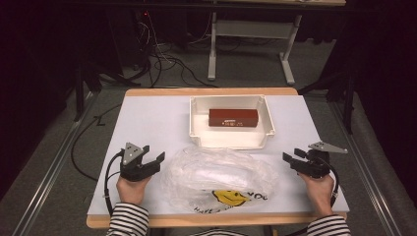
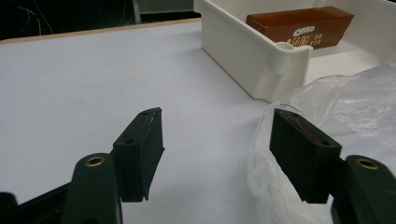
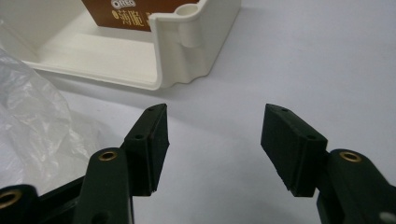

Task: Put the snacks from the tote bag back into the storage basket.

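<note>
Right now a brown Oreo box (image 1: 233, 117) lies flat inside the white bin (image 1: 196, 123) at the table's far side. Nearer, a crumpled clear plastic bag (image 1: 219, 174) rests between the left gripper (image 1: 151, 160) and right gripper (image 1: 291, 160), both spread wide, holding nothing.

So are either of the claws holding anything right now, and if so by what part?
Nothing is held. The left claw and the right claw both stand open on either side of the clear plastic bag, with nothing pinched between the pads.

Crinkly clear plastic bag (image 1: 216, 174), matt wht tabletop (image 1: 152, 123)
</note>
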`<state>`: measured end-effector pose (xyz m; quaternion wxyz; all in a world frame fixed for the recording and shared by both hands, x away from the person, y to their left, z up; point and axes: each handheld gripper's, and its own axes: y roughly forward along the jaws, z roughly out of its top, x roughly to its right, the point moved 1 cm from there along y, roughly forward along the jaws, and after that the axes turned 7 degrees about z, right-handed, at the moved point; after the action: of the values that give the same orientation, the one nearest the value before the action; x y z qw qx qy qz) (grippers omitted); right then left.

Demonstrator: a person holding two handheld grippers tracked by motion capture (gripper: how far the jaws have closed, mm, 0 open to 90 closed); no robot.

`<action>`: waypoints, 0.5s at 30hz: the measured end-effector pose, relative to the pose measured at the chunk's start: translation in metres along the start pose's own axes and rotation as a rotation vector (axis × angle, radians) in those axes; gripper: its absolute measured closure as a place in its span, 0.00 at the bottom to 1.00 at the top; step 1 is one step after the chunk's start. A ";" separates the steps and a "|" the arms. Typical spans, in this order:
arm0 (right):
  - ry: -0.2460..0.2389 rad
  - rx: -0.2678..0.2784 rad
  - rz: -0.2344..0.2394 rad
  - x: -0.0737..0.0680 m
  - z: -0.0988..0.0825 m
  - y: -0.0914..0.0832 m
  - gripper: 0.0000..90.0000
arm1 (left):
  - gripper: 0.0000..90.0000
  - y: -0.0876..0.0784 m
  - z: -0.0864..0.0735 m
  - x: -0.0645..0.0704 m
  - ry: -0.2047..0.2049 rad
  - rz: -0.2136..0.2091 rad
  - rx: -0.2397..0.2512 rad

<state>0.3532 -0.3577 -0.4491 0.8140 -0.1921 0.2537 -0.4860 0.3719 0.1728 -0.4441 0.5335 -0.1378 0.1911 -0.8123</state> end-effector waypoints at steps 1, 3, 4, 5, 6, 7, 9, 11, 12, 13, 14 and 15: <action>0.003 -0.004 -0.003 0.001 -0.001 0.000 0.46 | 0.39 0.001 0.000 0.000 -0.002 0.002 -0.003; 0.005 -0.005 -0.006 0.003 -0.002 0.002 0.46 | 0.39 0.004 -0.001 0.000 -0.005 0.007 -0.010; 0.009 -0.008 -0.008 0.004 -0.003 0.002 0.46 | 0.39 0.005 -0.001 -0.001 -0.006 0.010 -0.012; 0.009 -0.012 -0.014 0.004 -0.003 0.003 0.46 | 0.39 0.005 -0.001 -0.002 -0.006 0.014 -0.016; 0.008 -0.012 -0.017 0.005 -0.003 0.003 0.46 | 0.39 0.006 -0.002 -0.002 -0.006 0.018 -0.018; 0.006 -0.011 -0.019 0.006 -0.003 0.004 0.46 | 0.39 0.007 -0.002 -0.003 -0.011 0.019 -0.018; 0.008 -0.015 -0.024 0.007 -0.003 0.006 0.47 | 0.39 0.010 -0.003 -0.005 -0.020 0.025 -0.024; 0.009 -0.018 -0.029 0.008 -0.004 0.009 0.47 | 0.39 0.011 -0.004 -0.006 -0.026 0.027 -0.031; 0.013 -0.023 -0.028 0.008 -0.004 0.010 0.47 | 0.39 0.013 -0.006 -0.007 -0.026 0.035 -0.042; 0.009 -0.024 -0.023 0.009 -0.004 0.011 0.46 | 0.39 0.015 -0.007 -0.007 -0.023 0.042 -0.051; 0.006 -0.028 -0.016 0.009 -0.004 0.013 0.46 | 0.39 0.016 -0.008 -0.007 -0.021 0.048 -0.054; 0.003 -0.026 -0.014 0.009 -0.004 0.014 0.47 | 0.38 0.017 -0.008 -0.007 -0.015 0.054 -0.064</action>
<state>0.3642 -0.3591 -0.4622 0.8077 -0.2037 0.2598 -0.4885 0.3849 0.1748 -0.4593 0.5521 -0.1556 0.2164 -0.7900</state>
